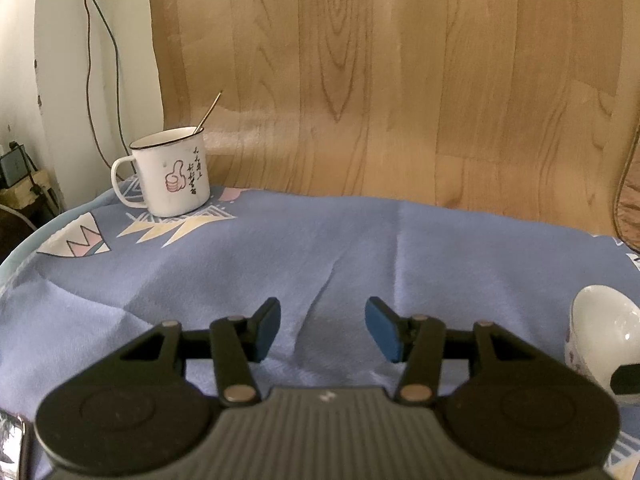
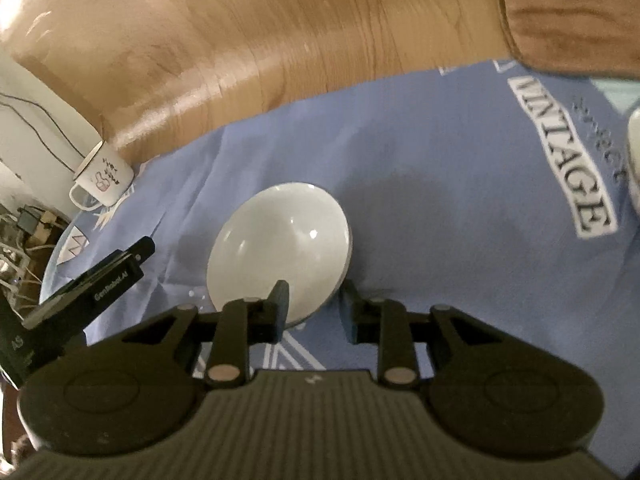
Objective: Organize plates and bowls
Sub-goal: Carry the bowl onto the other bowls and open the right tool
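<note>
Near the bottom centre of the right wrist view, the right gripper (image 2: 314,312) is straddling the near rim of a white bowl (image 2: 280,248), jaws narrow, though whether they are pinching it I cannot tell. The bowl is sitting on the blue cloth (image 2: 440,160) covering the tabletop. The left gripper (image 1: 323,328) is hovering, jaws apart and empty; a mug (image 1: 172,172) is standing upper left.

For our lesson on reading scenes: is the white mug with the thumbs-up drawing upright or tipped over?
Upright. The mug stands on its base on the blue cloth, its open rim facing up, with a thin utensil leaning out of it.
</note>
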Motion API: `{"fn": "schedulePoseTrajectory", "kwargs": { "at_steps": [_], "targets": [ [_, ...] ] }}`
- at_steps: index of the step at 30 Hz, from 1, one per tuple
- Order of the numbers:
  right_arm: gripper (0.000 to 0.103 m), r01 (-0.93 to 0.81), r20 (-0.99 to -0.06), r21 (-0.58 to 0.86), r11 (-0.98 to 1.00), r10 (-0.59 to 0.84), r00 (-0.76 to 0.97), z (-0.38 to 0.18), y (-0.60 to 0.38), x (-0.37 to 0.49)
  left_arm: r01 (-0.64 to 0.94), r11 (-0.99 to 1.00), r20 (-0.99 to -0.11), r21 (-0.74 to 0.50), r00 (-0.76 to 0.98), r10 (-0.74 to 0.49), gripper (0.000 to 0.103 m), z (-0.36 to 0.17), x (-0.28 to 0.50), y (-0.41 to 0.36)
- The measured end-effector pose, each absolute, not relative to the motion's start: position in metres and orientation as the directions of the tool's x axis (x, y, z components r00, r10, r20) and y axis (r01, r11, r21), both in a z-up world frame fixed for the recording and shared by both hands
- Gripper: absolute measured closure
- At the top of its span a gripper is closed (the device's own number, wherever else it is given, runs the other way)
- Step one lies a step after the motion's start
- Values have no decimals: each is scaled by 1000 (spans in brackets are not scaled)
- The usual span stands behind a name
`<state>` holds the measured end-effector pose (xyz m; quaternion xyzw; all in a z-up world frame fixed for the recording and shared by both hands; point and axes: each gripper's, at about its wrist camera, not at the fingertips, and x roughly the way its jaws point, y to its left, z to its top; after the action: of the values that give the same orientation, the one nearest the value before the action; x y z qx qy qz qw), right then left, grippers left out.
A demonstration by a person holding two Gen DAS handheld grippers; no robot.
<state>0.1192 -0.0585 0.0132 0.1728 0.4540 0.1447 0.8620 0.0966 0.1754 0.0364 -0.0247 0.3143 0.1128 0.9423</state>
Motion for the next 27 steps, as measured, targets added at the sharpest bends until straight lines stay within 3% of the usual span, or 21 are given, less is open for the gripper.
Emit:
{"fn": "schedulePoseTrajectory", "kwargs": {
  "at_steps": [5,8,11,16,21,27],
  "targets": [
    [93,-100,-732,425,900,406,547,14,-63,115,-217,976,-596,18,782,185,55,38,96,174],
    [97,-98,-727,442,891,420,544,16,-72,109,-169,985,-590,-35,799,116,53,41,92,173],
    [97,-87,-731,433,897,406,547,18,-83,98,-59,990,-563,-125,826,-22,49,47,85,170],
    [96,-40,-732,452,891,397,555,18,-111,78,248,916,-470,-314,798,-377,47,56,65,157],
    [91,-9,-713,488,873,405,572,16,-134,55,390,870,-478,-302,727,-492,51,52,56,123],
    [86,-42,-661,463,885,377,649,21,-145,33,434,844,-519,-316,665,-536,56,50,55,97]
  ]
}}
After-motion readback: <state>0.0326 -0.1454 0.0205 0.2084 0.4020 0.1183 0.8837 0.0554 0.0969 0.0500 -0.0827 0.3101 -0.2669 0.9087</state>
